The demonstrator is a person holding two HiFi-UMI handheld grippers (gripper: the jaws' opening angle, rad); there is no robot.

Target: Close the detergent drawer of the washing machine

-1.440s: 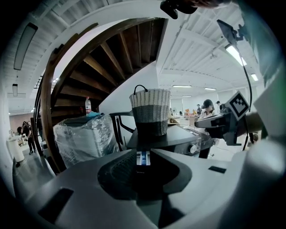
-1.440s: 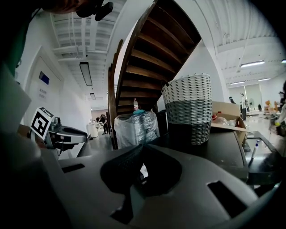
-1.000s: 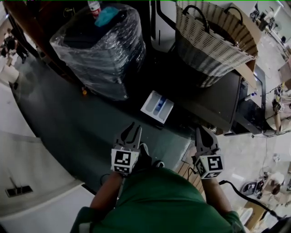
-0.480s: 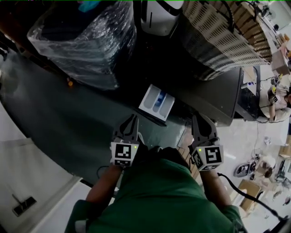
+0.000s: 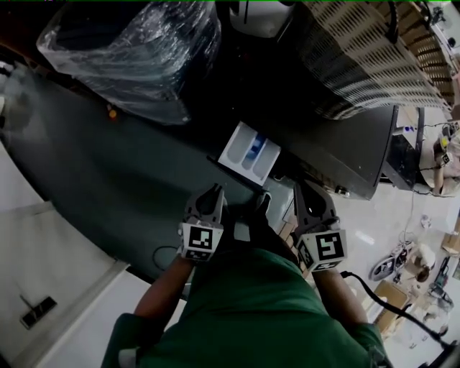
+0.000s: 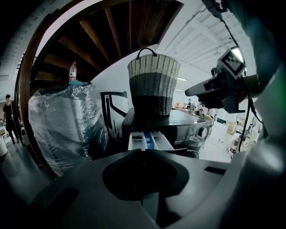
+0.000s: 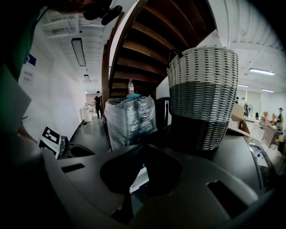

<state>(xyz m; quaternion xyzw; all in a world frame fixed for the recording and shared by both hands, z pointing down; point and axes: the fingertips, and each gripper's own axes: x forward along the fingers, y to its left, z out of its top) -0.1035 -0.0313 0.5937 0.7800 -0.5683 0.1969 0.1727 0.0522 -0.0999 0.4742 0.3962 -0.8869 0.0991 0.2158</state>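
Note:
The white detergent drawer (image 5: 249,151), with a blue compartment inside, stands pulled out of the dark washing machine (image 5: 338,147). My left gripper (image 5: 213,192) hangs shut and empty just short of the drawer's front, slightly to its left. Off to the drawer's right, beside the machine's front, my right gripper (image 5: 306,190) is also shut on nothing. In the left gripper view the drawer (image 6: 144,140) shows straight ahead over the closed jaws of the left gripper (image 6: 144,154). In the right gripper view a sliver of the drawer (image 7: 139,178) shows below the right gripper (image 7: 143,146).
A woven laundry basket (image 5: 374,57) sits on top of the machine. A bulky plastic-wrapped load (image 5: 136,47) stands to the left, a white appliance (image 5: 259,14) behind the machine. The dark floor (image 5: 108,172) runs left; wooden stairs (image 7: 147,40) rise overhead. A person (image 6: 8,117) stands far back.
The left gripper's jaws, spread a second ago, have come together. Both grippers have moved nearer to the drawer, and the head view has shifted in over the machine.

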